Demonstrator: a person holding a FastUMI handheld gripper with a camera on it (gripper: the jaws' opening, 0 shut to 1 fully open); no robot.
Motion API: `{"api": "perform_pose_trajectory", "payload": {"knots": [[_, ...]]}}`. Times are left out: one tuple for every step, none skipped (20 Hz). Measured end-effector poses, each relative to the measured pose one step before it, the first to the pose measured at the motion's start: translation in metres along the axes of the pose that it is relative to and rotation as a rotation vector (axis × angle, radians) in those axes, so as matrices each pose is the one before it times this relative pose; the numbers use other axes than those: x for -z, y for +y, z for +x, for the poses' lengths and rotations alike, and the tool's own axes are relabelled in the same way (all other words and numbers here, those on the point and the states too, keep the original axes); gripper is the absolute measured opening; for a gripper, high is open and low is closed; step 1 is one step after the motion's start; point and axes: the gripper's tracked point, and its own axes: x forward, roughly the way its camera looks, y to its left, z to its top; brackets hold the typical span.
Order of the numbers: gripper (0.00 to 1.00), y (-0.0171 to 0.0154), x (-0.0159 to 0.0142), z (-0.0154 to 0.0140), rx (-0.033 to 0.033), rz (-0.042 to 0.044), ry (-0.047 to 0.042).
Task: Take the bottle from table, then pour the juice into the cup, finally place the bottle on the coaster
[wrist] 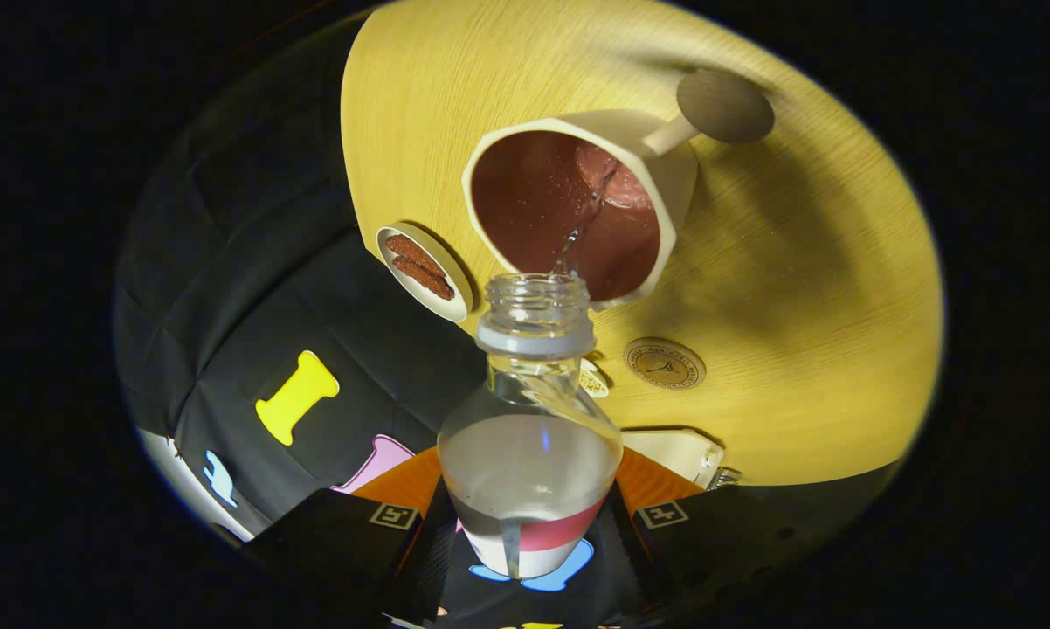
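A clear plastic bottle (529, 437), uncapped and part full of pale liquid, is clamped between my gripper's (529, 524) two fingers and tipped forward. Its open mouth hangs over the rim of a cream stemmed cup (638, 153) that stands on the wooden table (804, 288). A thin stream runs from the bottle's mouth into the cup's brown inside. A round brown coaster (665, 362) lies on the table just beside the bottle's neck, nearer to me than the cup.
A small white dish (455, 297) with two brown pieces in it sits at the table's edge next to the cup. A pale boxy object (678, 450) lies on the table close to my fingers. Black cloth wall runs along the table's side.
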Motion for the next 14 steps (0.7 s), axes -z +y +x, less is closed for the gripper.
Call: {"api": "perform_pose_trajectory", "payload": {"knots": [[0.75,0.00006,0.00098,-0.00033,0.00031,0.01042,0.00405],[0.75,0.00162,0.00081,-0.00065,0.00000,0.01172,0.00395],[0.76,0.00235,-0.00019,-0.00039,-0.00522,0.01826,-0.00009],[0.76,0.00255,0.00106,0.00032,-0.00725,0.01913,0.00363],[0.76,0.00168,0.00027,-0.00075,-0.00852,0.01688,-0.00023],[0.76,0.00070,-0.00009,0.00058,-0.00655,0.01181,0.00055],[0.76,0.00037,-0.00005,-0.00037,-0.00406,0.00811,0.00100],[0.76,0.00064,0.00048,0.00010,-0.00219,0.00780,0.00158],[0.76,0.00123,0.00005,-0.00080,-0.00329,0.00837,0.00156],[0.76,0.00411,0.00082,-0.00070,-0.00626,0.00656,-0.00067],[0.76,0.00285,-0.00079,-0.00035,-0.00340,0.00314,-0.00615],[0.76,0.00003,-0.00063,-0.00125,-0.00119,0.00263,-0.00243],[0.76,0.00143,0.00110,-0.00117,-0.00271,0.00590,0.00067],[0.76,0.00073,0.00041,-0.00049,-0.00388,0.00467,-0.00129]]}}
